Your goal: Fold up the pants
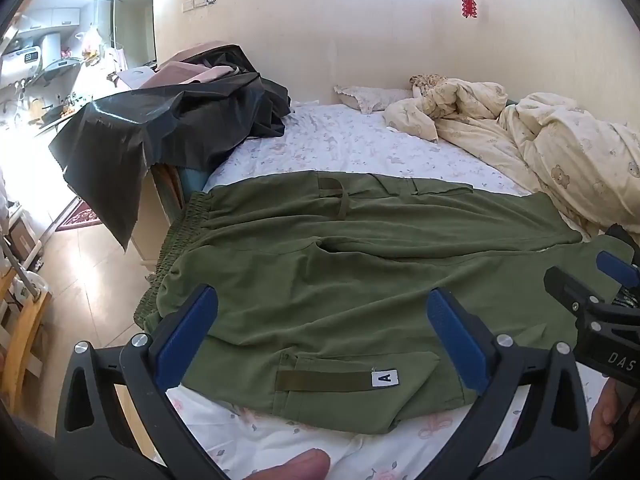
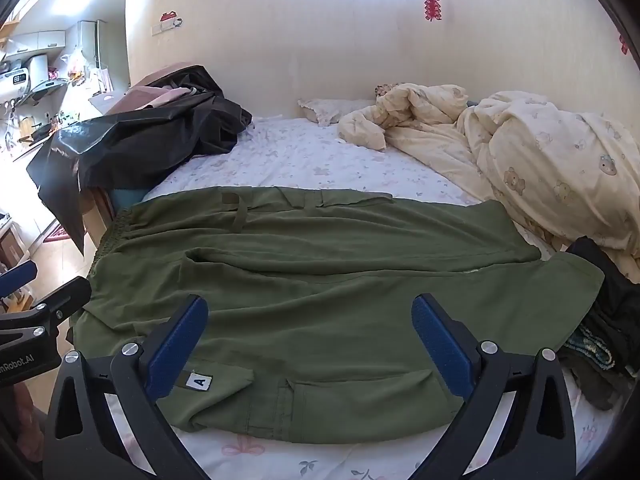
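Olive green cargo pants (image 1: 340,280) (image 2: 320,280) lie spread across the bed, elastic waistband at the left edge, legs running right. A white "A" tag (image 1: 385,378) (image 2: 199,381) sits on the near pocket flap. My left gripper (image 1: 322,332) hovers open above the near side of the pants, toward the waist, nothing between its blue pads. My right gripper (image 2: 310,332) is open too, over the near leg. In the left wrist view the right gripper (image 1: 592,284) shows at the right edge; in the right wrist view the left gripper (image 2: 44,288) shows at the left edge.
A floral sheet (image 1: 360,148) covers the bed. A cream quilt (image 2: 540,168) is heaped at the far right, with dark clothes (image 2: 608,320) near it. A black plastic sheet (image 1: 160,128) drapes a box at the bed's left corner. Floor and a kitchen lie left.
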`<state>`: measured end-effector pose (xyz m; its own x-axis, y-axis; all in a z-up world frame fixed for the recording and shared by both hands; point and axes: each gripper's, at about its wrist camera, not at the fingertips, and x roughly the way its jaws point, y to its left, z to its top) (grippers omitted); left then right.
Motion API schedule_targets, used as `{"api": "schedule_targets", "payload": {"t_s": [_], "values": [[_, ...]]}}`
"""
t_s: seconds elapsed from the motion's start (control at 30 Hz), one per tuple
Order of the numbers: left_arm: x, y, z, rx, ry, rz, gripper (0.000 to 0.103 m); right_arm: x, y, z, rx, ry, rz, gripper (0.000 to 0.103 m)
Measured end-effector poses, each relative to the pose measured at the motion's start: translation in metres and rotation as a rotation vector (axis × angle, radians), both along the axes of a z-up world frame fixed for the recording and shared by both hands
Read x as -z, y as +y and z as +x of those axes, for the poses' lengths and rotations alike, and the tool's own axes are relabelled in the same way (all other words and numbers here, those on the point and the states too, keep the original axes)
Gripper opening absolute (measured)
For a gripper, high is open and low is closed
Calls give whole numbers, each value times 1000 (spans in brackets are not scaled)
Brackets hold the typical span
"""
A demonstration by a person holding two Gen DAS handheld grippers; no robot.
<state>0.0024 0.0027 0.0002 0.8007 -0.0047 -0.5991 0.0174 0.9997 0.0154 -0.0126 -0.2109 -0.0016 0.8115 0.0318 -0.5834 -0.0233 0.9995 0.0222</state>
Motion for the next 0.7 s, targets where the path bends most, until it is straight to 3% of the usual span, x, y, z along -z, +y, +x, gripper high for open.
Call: {"api": "schedule_targets", "payload": {"t_s": [0.7], "values": [[0,-1,0,-1,1,0,103,1,1,0,3,10,9,103]]}}
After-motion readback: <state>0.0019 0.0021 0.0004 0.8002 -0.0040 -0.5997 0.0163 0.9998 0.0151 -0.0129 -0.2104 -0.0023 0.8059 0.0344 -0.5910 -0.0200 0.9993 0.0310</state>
